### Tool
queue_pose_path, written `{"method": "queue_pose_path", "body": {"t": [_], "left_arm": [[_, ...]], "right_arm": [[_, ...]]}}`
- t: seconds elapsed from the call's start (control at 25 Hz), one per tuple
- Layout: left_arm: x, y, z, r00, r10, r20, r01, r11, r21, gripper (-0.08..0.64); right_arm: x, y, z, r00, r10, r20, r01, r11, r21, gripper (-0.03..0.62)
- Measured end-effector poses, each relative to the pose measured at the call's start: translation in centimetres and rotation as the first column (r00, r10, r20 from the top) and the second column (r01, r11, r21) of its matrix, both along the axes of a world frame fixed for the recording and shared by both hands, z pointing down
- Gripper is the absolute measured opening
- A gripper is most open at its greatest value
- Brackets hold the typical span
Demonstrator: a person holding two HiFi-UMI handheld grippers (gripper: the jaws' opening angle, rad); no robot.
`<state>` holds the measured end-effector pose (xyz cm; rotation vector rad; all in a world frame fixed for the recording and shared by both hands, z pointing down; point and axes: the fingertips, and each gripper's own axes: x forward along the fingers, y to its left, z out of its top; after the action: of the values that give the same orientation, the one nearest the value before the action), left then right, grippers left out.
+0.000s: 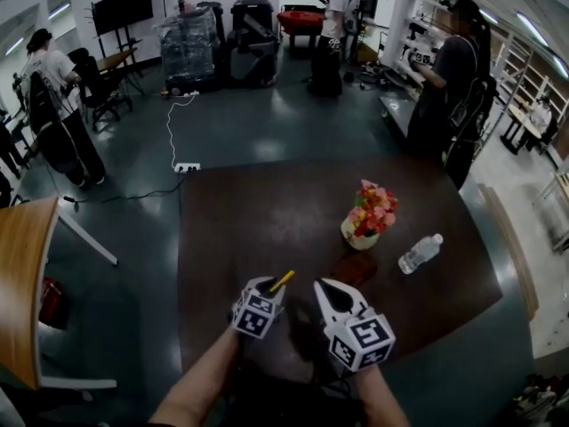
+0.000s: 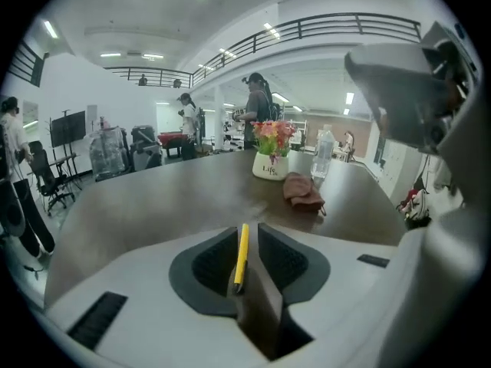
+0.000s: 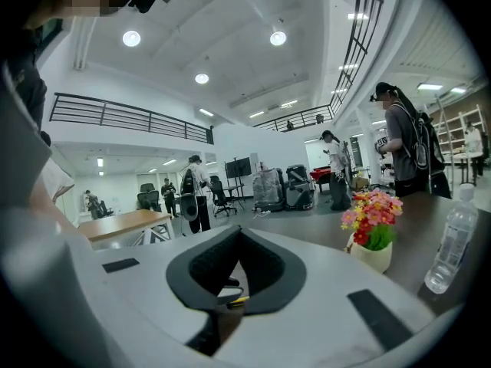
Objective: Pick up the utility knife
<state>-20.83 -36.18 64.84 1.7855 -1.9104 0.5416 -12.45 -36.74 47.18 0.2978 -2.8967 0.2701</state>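
Head view is showing the left gripper (image 1: 269,290) hovering over the near part of the dark brown table (image 1: 231,221). Only the tip of the slim yellow utility knife (image 1: 282,281) is poking past its jaws, slanting up and right toward the rust-brown crumpled cloth (image 1: 356,269).

The left gripper view is revealing more. The jaws are standing about half open, and the utility knife (image 2: 242,251) is lying lengthwise in the gap, hugging the left pad with clear space before the right one. Its long axis is running along the jaws, dark end nearest the camera and yellow end pointing away across the table.

The right gripper (image 1: 322,285) is waiting just beside it. In its own view its tips are meeting and gripping nothing. The white pot of pink flowers (image 3: 372,232) and the clear plastic bottle (image 3: 453,240) are standing beyond.
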Motion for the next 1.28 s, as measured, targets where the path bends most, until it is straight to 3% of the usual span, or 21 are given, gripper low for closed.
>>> {"method": "queue_pose_path", "body": {"t": [0.2,0.44,0.64,0.72,1.0,1.12,1.28], "left_arm": [[-0.2,-1.3,3.1,0.999,0.031,-0.018,-0.032,0.998,-0.057,0.143],[-0.6,-1.2,5.1,1.000,0.026,-0.010,-0.027,0.992,-0.124,0.146],[-0.6,-1.3,5.8,1.000,0.027,0.007,-0.025,0.989,-0.148,0.122],[-0.8,-1.2,5.9,1.000,0.016,0.019,-0.013,0.987,-0.157,0.061],[-0.7,-1.3,6.1,0.999,0.011,0.041,-0.003,0.983,-0.184,0.058],[-0.4,-1.0,5.1,0.999,0.013,0.043,-0.006,0.987,-0.160,0.057],[-0.3,-1.0,1.6,0.999,0.000,0.048,0.004,0.997,-0.072,0.057]], "right_arm": [[0.8,-0.8,0.9,0.999,0.021,-0.039,-0.022,1.000,-0.010,0.011],[1.5,-1.9,1.8,0.998,0.027,-0.049,-0.028,0.999,-0.020,0.011],[1.8,-2.4,2.0,0.997,0.044,-0.058,-0.046,0.999,-0.027,0.011],[1.9,-2.5,2.1,0.997,0.049,-0.060,-0.051,0.998,-0.029,0.011],[2.0,-3.0,1.8,0.997,0.056,-0.047,-0.057,0.998,-0.025,0.011],[2.1,-2.7,1.4,0.998,0.053,-0.037,-0.054,0.998,-0.020,0.011],[2.2,-2.4,0.4,0.998,0.063,-0.025,-0.064,0.998,-0.019,0.011]]}}
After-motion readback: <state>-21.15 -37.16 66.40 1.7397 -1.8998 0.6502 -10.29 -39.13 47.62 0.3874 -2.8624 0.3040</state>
